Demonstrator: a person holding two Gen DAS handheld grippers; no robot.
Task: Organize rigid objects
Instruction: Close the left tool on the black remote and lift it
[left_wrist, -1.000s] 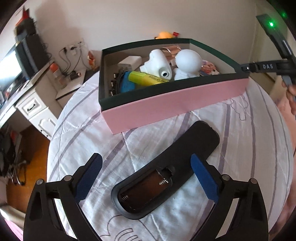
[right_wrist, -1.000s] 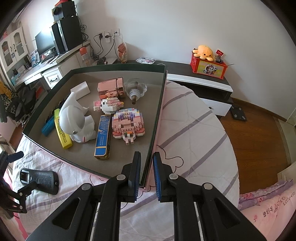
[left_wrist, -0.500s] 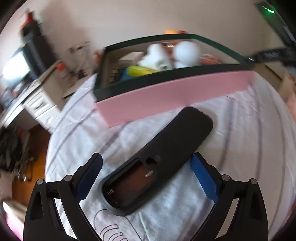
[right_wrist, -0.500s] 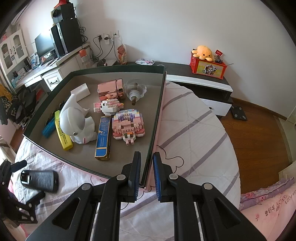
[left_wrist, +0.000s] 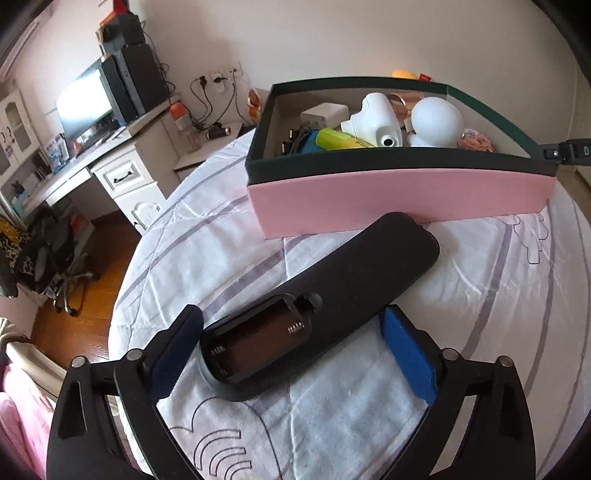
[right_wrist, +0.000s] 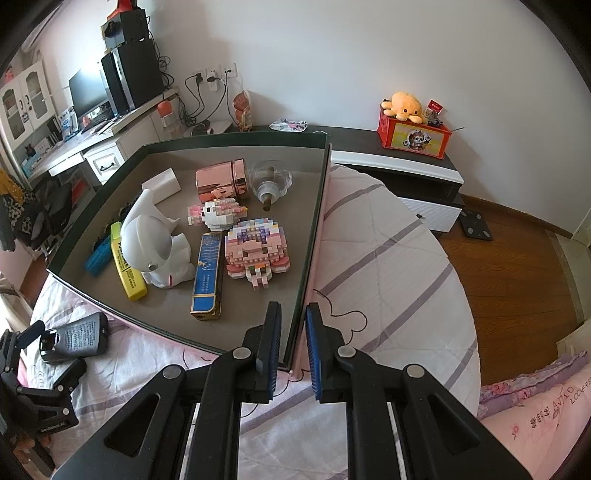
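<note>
1. The left gripper (left_wrist: 291, 347) is low over the bedspread (left_wrist: 480, 302), jaws wide apart and straddling the near end of the black remote (left_wrist: 332, 299). They've just been narrowing a bit. The remote sits between the blue pads (left_wrist: 406, 354), but there's still a visible gap on each side, so nothing is clamped.
2. The remote lies back-side up and at an angle, with its battery bay open and the spring showing. Its far end nearly touches the pink side of the box (left_wrist: 399, 199); can't tell if it actually does.
3. The right gripper (right_wrist: 293, 343) is pinched shut on the box's thin side wall (right_wrist: 314, 236), right at the near corner. One pad is inside the wall, the other outside.
4. Inside the box: white elephant figure (right_wrist: 155, 243), yellow highlighter (right_wrist: 127, 269), blue and gold bar (right_wrist: 207, 273), pink brick model (right_wrist: 255, 251), a smaller brick figure (right_wrist: 218, 214), rose-gold case (right_wrist: 221, 179), clear bottle (right_wrist: 269, 184), white block (right_wrist: 162, 184).
5. For open room, the near strip of the box floor, between the blue bar and the gripped wall, is bare. The bedspread to the right of the box is clear too, curving down to the wood floor (right_wrist: 517, 280).
</note>
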